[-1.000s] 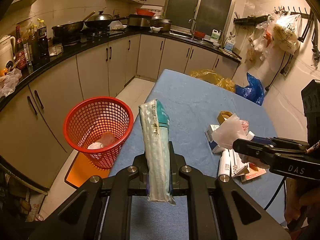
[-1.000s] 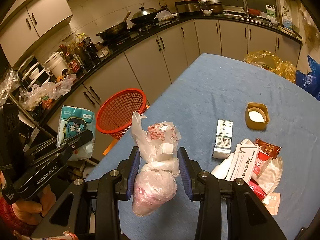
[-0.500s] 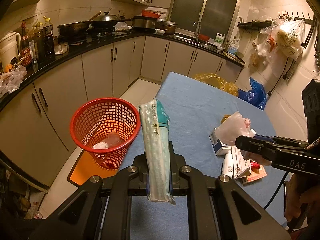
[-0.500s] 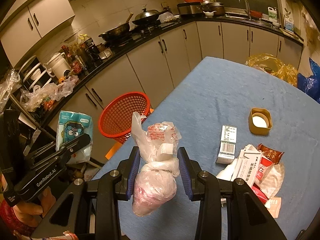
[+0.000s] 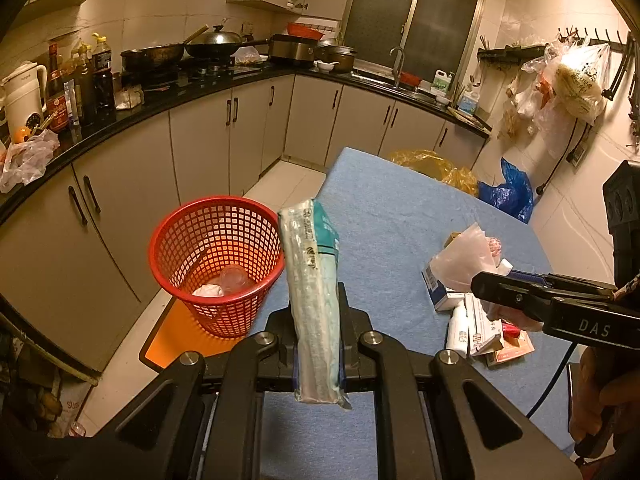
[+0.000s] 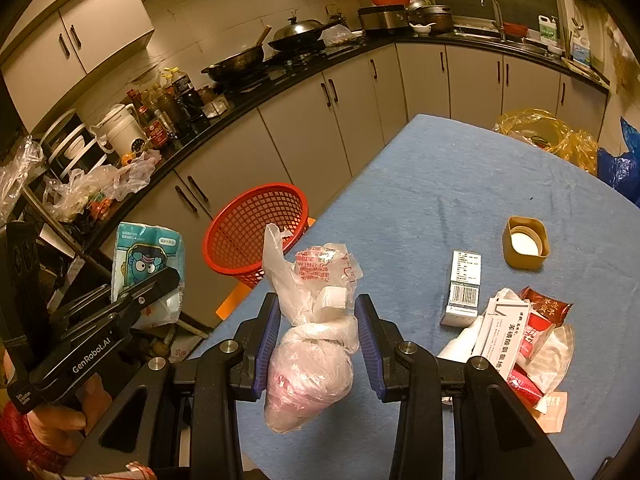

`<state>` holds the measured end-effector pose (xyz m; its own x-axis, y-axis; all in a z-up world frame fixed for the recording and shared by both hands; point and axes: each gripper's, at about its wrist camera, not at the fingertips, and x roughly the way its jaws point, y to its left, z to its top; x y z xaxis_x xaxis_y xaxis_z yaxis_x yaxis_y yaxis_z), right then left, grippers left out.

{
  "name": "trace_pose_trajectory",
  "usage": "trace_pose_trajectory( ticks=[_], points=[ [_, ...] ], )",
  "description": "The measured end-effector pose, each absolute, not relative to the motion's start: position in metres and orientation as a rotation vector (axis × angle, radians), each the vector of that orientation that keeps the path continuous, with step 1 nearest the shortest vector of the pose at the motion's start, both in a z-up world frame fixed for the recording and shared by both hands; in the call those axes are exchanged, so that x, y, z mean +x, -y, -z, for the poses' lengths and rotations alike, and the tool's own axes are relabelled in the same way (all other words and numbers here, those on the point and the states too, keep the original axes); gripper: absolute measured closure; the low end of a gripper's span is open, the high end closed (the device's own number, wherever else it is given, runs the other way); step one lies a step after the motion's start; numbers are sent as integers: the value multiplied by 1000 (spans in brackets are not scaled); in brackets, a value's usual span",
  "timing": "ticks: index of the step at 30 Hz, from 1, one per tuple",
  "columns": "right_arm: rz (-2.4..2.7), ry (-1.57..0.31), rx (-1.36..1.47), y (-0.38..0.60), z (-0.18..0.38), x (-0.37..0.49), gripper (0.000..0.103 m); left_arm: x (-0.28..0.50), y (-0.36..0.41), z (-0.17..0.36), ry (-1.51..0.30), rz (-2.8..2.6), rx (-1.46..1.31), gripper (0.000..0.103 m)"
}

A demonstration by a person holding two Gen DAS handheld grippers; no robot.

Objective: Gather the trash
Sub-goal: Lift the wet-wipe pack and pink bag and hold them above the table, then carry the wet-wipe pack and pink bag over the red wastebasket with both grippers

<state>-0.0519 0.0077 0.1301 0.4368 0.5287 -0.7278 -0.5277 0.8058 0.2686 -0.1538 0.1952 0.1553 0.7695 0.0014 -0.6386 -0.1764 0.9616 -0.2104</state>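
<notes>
My left gripper (image 5: 317, 322) is shut on a teal and white tissue pack (image 5: 312, 280), held upright over the table's near left corner; the pack also shows in the right wrist view (image 6: 148, 264). A red mesh basket (image 5: 216, 264) stands on the floor left of the table, with some trash inside. My right gripper (image 6: 316, 320) is shut on a knotted clear plastic bag (image 6: 312, 336) above the blue table (image 6: 440, 184). In the left wrist view the right gripper (image 5: 504, 292) is to the right, over a pile of wrappers and boxes (image 5: 472, 316).
On the table lie a small white box (image 6: 462, 288), a tan square cup (image 6: 525, 242), red wrappers and paper (image 6: 524, 340). Yellow bag (image 6: 540, 132) and blue bag (image 5: 508, 196) sit at the far end. Cabinets (image 5: 200, 136) line the left wall.
Both grippers have drifted a little toward the basket, which now sits closer to centre in both views. Both grips are unchanged.
</notes>
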Motion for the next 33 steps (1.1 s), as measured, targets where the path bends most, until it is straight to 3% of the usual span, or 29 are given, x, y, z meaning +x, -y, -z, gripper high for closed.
trace_pose_trajectory(
  ticks=[17, 33],
  points=[
    [-662, -903, -1, -14, -133, -53, 62, -155, -199, -158, -680, -102, -272, 92],
    [-709, -879, 35, -50, -152, -24, 62, -151, -255, -161, -680, -152, -339, 91]
  ],
)
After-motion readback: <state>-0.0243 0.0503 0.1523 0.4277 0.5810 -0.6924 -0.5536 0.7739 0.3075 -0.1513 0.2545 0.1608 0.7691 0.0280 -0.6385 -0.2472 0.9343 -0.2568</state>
